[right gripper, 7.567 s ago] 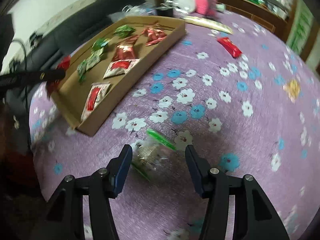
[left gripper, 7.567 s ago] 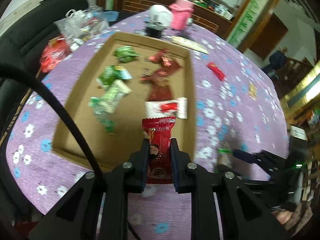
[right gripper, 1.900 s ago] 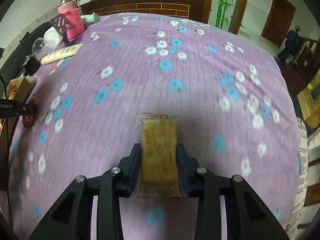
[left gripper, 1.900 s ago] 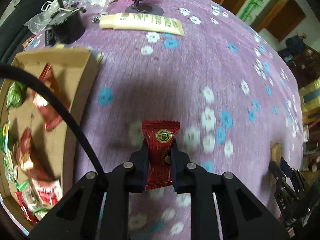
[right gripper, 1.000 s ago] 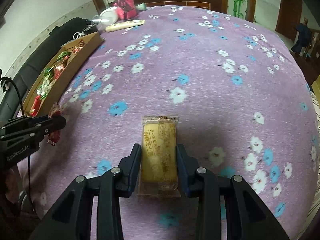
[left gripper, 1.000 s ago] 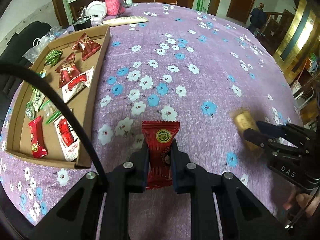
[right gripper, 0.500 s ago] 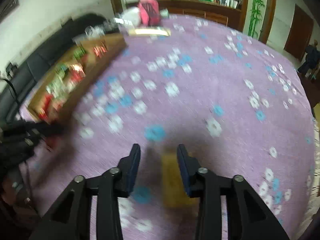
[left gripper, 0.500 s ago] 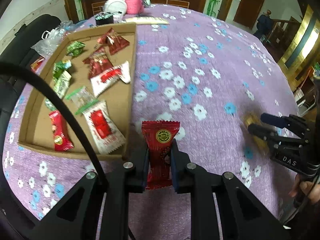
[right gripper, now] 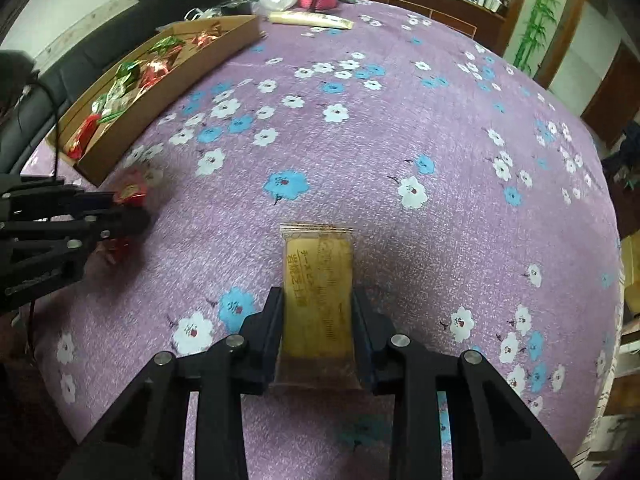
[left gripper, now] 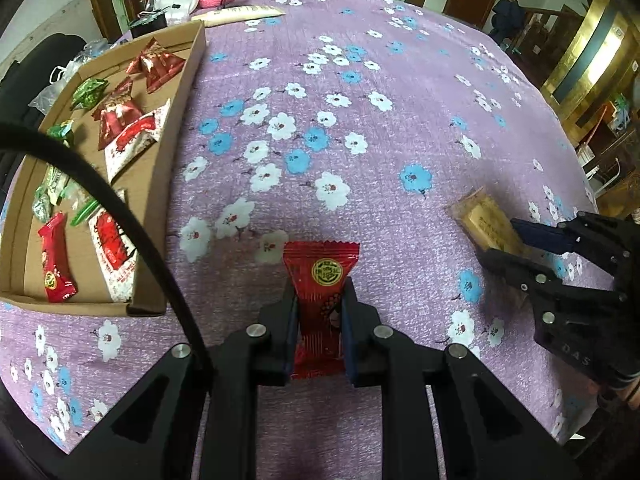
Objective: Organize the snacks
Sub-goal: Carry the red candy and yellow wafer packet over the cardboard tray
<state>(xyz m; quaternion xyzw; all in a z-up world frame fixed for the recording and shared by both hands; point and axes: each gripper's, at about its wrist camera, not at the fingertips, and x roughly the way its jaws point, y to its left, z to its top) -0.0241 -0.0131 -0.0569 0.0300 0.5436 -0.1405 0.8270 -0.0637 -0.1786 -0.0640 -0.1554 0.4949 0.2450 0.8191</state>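
Left gripper [left gripper: 318, 322] clamped the red snack packet [left gripper: 320, 280]; right gripper [right gripper: 318, 320] pinched the yellow cake bar [right gripper: 318, 292].
Both felt light and crinkly to me (slippery film), so I judged mid-body grips safest.

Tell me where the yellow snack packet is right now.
The yellow snack packet is clamped in the right gripper above the purple flowered tablecloth, well right of the cardboard tray.

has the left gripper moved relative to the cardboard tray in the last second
Yes. In the left wrist view the cardboard tray sits further left of the left gripper than half a second ago.
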